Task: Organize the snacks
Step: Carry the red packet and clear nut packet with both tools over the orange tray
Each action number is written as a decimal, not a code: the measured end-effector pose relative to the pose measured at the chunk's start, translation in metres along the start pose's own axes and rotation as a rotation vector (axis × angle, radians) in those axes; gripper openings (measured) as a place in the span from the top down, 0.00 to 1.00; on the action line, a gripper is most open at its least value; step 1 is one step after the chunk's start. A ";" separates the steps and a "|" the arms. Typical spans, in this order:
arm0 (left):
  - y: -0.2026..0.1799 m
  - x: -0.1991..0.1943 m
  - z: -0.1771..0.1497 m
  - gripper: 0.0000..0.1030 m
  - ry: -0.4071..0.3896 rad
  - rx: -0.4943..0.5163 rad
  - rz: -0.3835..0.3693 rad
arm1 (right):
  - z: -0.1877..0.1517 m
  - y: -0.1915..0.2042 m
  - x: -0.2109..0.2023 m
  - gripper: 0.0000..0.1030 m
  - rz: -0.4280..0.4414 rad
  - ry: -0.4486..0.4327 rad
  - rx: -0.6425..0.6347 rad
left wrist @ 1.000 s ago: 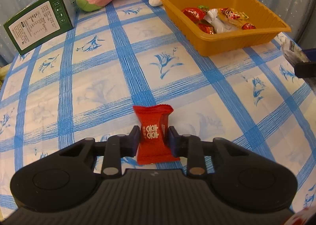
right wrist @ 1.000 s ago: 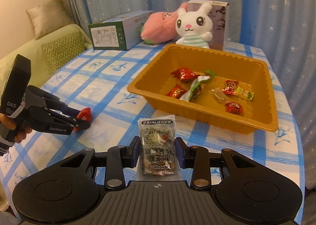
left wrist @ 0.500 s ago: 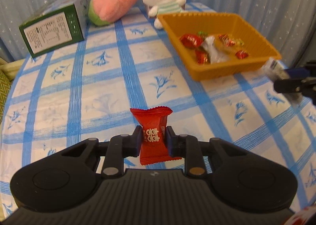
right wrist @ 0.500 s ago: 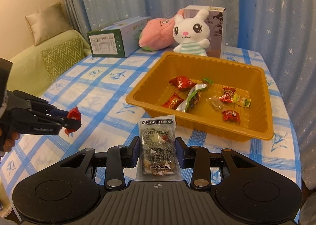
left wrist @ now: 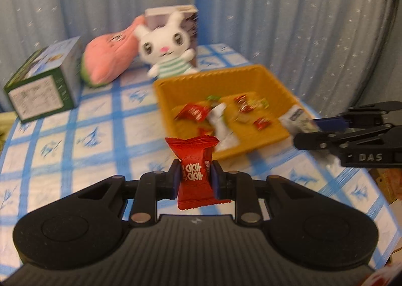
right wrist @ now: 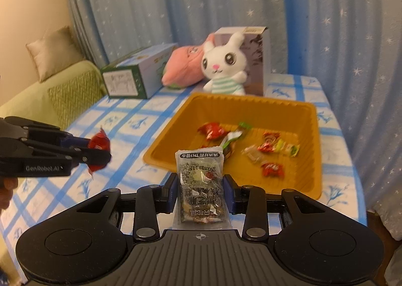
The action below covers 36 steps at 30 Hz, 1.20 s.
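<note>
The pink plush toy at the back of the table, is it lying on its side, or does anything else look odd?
Yes, the pink plush toy lies tipped over, leaning behind the upright white bunny. Otherwise nothing stands out: the sweets sit loose inside the yellow tray, none spilled.

A white plush rabbit (right wrist: 224,66) in a green-striped top sits at the far edge of the surface (right wrist: 130,120), which wears a blue-checked white cloth. Directly behind it stands an upright grey box (right wrist: 253,60). A pink plush (right wrist: 184,67) lies at the rabbit's nine o'clock, touching it. Further toward nine o'clock lies a long green-and-white carton (right wrist: 133,77). Star-dotted blue curtains (right wrist: 201,2) hang behind. At far left, a green sofa (right wrist: 50,95) carries a beige cushion (right wrist: 54,52).
</note>
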State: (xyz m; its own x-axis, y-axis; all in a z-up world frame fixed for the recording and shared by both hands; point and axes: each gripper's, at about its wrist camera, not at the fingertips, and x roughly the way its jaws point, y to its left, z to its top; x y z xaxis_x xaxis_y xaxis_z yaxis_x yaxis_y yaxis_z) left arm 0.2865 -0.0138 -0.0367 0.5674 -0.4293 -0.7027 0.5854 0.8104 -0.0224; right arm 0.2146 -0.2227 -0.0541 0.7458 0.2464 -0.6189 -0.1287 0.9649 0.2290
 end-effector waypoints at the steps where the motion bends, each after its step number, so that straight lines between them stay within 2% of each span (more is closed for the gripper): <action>1: -0.007 0.003 0.006 0.78 -0.005 0.008 -0.004 | 0.003 -0.004 -0.001 0.63 -0.003 -0.006 0.006; 9: -0.044 0.031 0.045 0.78 -0.019 0.022 -0.052 | 0.024 -0.038 -0.001 0.63 -0.032 -0.035 0.062; 18: -0.064 0.066 0.074 0.78 -0.006 0.017 -0.068 | 0.042 -0.077 0.010 0.63 -0.077 -0.046 0.127; 36: -0.076 0.140 0.079 0.78 0.124 -0.048 -0.057 | 0.047 -0.117 0.026 0.63 -0.099 -0.035 0.206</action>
State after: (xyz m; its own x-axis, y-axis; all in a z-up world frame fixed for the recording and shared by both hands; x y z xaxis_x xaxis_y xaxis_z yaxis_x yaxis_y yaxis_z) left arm 0.3670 -0.1663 -0.0772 0.4568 -0.4249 -0.7815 0.5842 0.8058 -0.0967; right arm 0.2800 -0.3333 -0.0617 0.7707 0.1444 -0.6206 0.0799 0.9444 0.3189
